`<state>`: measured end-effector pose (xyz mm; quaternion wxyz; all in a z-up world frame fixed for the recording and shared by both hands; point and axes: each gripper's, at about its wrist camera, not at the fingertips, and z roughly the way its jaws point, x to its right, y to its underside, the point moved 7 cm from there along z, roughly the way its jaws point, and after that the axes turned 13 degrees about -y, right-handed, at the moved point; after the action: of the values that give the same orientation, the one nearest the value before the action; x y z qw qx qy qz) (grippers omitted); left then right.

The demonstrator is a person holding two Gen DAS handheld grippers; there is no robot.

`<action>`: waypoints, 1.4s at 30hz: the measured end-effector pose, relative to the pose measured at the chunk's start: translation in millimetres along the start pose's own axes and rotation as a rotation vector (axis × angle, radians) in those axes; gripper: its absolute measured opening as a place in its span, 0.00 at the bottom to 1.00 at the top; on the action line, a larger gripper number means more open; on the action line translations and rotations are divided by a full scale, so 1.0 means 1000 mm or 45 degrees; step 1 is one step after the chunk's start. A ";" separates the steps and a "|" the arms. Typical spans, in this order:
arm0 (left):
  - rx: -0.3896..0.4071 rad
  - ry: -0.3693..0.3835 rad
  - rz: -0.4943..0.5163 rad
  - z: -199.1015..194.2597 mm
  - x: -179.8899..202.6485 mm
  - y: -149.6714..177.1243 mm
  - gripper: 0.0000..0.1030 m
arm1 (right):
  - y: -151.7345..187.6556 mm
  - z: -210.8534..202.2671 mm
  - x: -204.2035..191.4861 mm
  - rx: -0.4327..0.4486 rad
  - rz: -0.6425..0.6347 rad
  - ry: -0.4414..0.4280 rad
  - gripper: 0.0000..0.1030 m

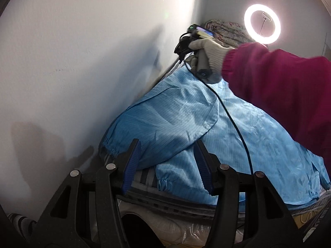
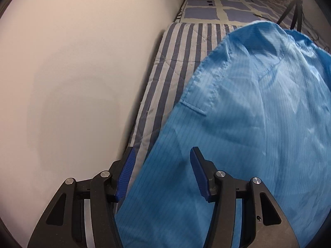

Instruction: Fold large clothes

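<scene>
A light blue jacket (image 1: 238, 128) with fine grid lines lies spread on a striped mattress (image 2: 182, 47) beside the wall. One sleeve is folded over the body, its elastic cuff (image 1: 108, 150) near the wall. My left gripper (image 1: 167, 157) hovers open over that sleeve at the near edge, the cloth showing between its blue pads (image 1: 132, 161) without being pinched. A gloved hand (image 1: 209, 51) in a magenta sleeve holds the other gripper at the jacket's far end. In the right wrist view my right gripper (image 2: 162, 171) is open, pointing steeply down, with the jacket (image 2: 248, 113) running between its jaws.
A white wall (image 1: 82, 62) runs close along the left of the bed. A lit ring light (image 1: 262, 23) and a folded patterned quilt (image 1: 225, 31) stand at the far end. A black cable (image 1: 233, 124) trails across the jacket. A tripod (image 2: 293, 10) stands on the checked sheet.
</scene>
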<state>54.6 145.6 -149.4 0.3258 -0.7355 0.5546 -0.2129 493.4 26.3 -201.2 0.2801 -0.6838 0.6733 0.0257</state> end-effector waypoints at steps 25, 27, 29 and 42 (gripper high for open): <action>0.073 -0.093 0.061 -0.002 -0.001 -0.005 0.53 | -0.003 -0.066 0.057 -0.007 -0.104 -0.237 0.03; 0.088 -0.104 0.078 -0.003 0.000 -0.005 0.53 | 0.003 -0.076 0.073 -0.013 -0.095 -0.264 0.02; 0.098 -0.119 0.091 -0.004 -0.001 -0.006 0.53 | 0.008 -0.085 0.093 -0.013 -0.096 -0.273 0.02; 0.116 -0.117 0.153 0.005 -0.004 -0.032 0.60 | 0.028 -0.101 0.247 0.046 0.086 -0.027 0.02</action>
<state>78.3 156.6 -129.2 0.3961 -0.6944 0.5719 -0.1841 455.5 -237.9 -227.2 0.2984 -0.6552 0.6934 0.0302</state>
